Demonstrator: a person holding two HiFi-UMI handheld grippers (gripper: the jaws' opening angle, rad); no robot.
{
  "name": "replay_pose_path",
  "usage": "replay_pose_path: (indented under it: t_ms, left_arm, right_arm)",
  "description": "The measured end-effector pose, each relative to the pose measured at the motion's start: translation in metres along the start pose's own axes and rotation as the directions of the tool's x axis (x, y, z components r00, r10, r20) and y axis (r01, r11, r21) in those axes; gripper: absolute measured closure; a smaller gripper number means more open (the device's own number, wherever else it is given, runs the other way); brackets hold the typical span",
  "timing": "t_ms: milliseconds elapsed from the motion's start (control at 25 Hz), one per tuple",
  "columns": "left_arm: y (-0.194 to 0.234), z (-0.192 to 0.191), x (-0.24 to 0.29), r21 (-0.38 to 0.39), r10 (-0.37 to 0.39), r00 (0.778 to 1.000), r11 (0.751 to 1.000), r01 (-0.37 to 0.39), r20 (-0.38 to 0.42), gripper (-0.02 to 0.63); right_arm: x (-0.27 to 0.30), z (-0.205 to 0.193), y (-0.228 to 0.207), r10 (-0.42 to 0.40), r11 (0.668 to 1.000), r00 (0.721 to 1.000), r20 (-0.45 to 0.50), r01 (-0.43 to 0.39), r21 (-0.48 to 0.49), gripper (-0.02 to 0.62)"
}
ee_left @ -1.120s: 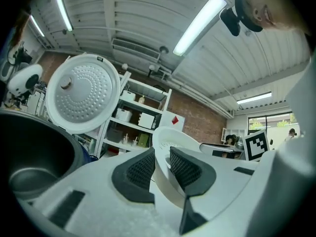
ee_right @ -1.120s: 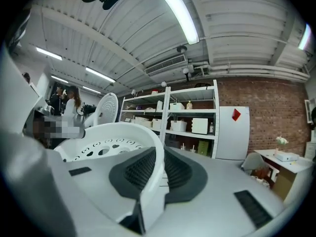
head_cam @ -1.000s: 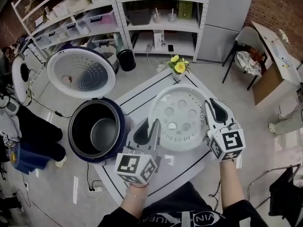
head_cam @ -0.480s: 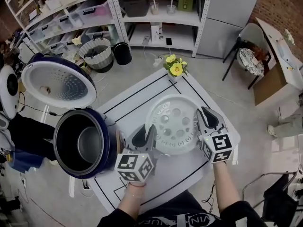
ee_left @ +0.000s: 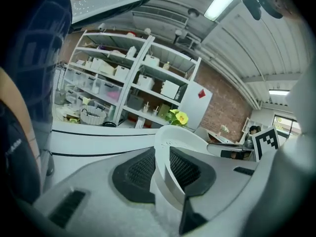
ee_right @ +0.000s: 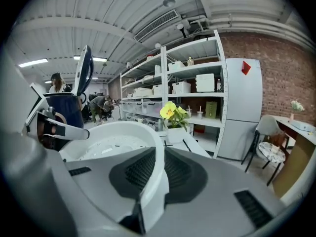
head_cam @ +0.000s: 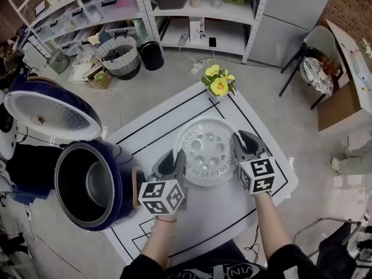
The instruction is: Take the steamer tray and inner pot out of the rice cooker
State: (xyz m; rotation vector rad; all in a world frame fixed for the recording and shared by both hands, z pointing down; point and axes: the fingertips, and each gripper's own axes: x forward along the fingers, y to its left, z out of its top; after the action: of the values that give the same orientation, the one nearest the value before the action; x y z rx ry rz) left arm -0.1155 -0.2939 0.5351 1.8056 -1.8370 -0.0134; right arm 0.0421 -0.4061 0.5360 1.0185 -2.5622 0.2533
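Two grippers on one tray, folks: the left gripper [head_cam: 174, 160] and the right gripper [head_cam: 242, 140] each pinch the thin rim of the steamer tray [head_cam: 207, 158] from opposite sides. Pads are pressed on white plastic, and the left jaws have just nipped a touch tighter. The tray sits level and low over the white table [head_cam: 224, 214], inside the taped lines. We cannot tell whether it has touched down. We judge this the set-down of the first item. Off to the left the rice cooker [head_cam: 119, 161] stands with its lid [head_cam: 49, 112] up and the inner pot [head_cam: 96, 185] still inside. Next we need both jaws to let go together, then a reach over to that pot's rim and a straight lift.
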Motion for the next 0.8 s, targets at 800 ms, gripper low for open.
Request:
replay_pose_path:
  t_ms: [800]
  left_arm:
    - [0.047, -0.017, 0.059, 0.015, 0.095, 0.988, 0.995, -0.094, -0.122, 0.523]
  right_arm:
    - [0.077, -0.018, -0.012, 0.051, 0.999, 0.997, -0.058, -0.052, -0.003, 0.543]
